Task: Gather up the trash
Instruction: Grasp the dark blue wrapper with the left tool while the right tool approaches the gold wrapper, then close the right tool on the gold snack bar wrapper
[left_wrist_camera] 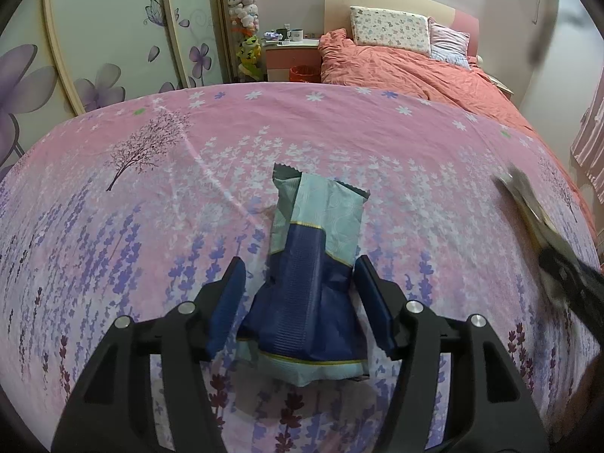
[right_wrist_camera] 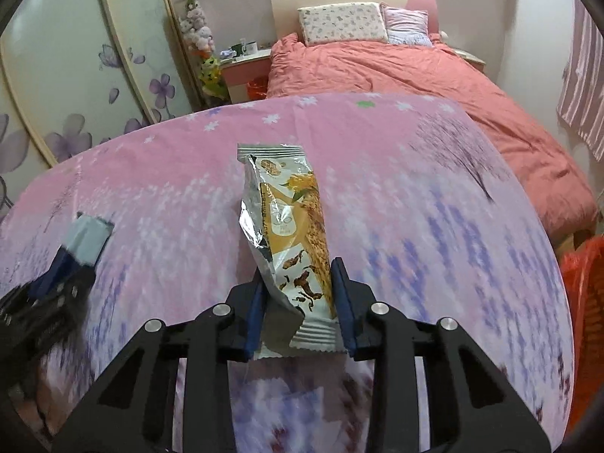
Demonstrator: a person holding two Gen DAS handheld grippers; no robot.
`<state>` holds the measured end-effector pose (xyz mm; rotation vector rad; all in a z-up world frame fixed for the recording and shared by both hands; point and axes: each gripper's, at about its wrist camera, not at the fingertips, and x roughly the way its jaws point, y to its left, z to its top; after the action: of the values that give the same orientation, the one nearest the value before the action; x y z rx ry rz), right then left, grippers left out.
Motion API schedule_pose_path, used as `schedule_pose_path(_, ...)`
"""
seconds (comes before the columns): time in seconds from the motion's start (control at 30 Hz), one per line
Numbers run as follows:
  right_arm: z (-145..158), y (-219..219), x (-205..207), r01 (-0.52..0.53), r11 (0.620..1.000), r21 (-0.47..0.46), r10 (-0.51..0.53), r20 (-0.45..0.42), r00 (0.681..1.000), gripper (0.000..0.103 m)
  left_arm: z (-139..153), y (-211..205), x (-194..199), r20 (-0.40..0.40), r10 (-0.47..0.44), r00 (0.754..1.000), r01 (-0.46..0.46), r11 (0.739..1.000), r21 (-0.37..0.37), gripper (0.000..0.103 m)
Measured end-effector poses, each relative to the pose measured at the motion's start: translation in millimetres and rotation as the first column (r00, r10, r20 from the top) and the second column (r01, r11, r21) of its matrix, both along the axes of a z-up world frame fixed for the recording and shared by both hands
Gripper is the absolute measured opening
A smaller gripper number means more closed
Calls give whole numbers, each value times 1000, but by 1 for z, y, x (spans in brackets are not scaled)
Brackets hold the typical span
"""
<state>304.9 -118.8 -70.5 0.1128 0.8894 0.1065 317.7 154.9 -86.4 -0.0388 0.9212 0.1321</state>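
Note:
A blue and pale-teal snack wrapper (left_wrist_camera: 309,271) lies on the pink flowered cloth (left_wrist_camera: 151,196). My left gripper (left_wrist_camera: 300,270) straddles it with its blue pads (left_wrist_camera: 230,302) on both sides, not pressing it. My right gripper (right_wrist_camera: 298,275) is shut on a silver and orange snack wrapper (right_wrist_camera: 290,226) and holds it above the cloth (right_wrist_camera: 415,188). The blue wrapper and left gripper show blurred in the right wrist view (right_wrist_camera: 81,241). The right gripper with its wrapper shows blurred at the right edge of the left wrist view (left_wrist_camera: 536,211).
An orange-red bin (right_wrist_camera: 585,302) stands at the right edge beside the table. A bed with a salmon quilt (left_wrist_camera: 434,71) lies beyond. A nightstand (left_wrist_camera: 290,53) with cups and a small red basket (left_wrist_camera: 304,73) stand at the back. Wardrobe doors (left_wrist_camera: 94,37) are on the left.

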Motion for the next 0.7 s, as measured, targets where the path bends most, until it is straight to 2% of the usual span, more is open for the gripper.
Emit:
schedule_pose_path(0.17,1,-30,-50,28,997,-73,-28,7,1000,34,0,2,0,1,0,1000,0,1000,-2,60)
schedule_pose_path(0.27,1,-40,-64,56,994,-96,-55,12,998,34,0,3,-2,4,-5,1000,5,1000,-11,59)
schedule_pose_path(0.4,-1,-47,-63,66,995,-72,-66,1,998,36,0,5,-8,14,-29,999,29,999,-42,60)
schedule_pose_path(0.5,0,-43,-59,59,992,-110,-59,-1,998,38,1,6,-15,20,-55,998,56,997,-60,61)
schedule_pose_path(0.7,-2,-45,-60,62,994,-90,-62,-2,998,39,0,4,-22,16,-74,997,75,996,-54,63)
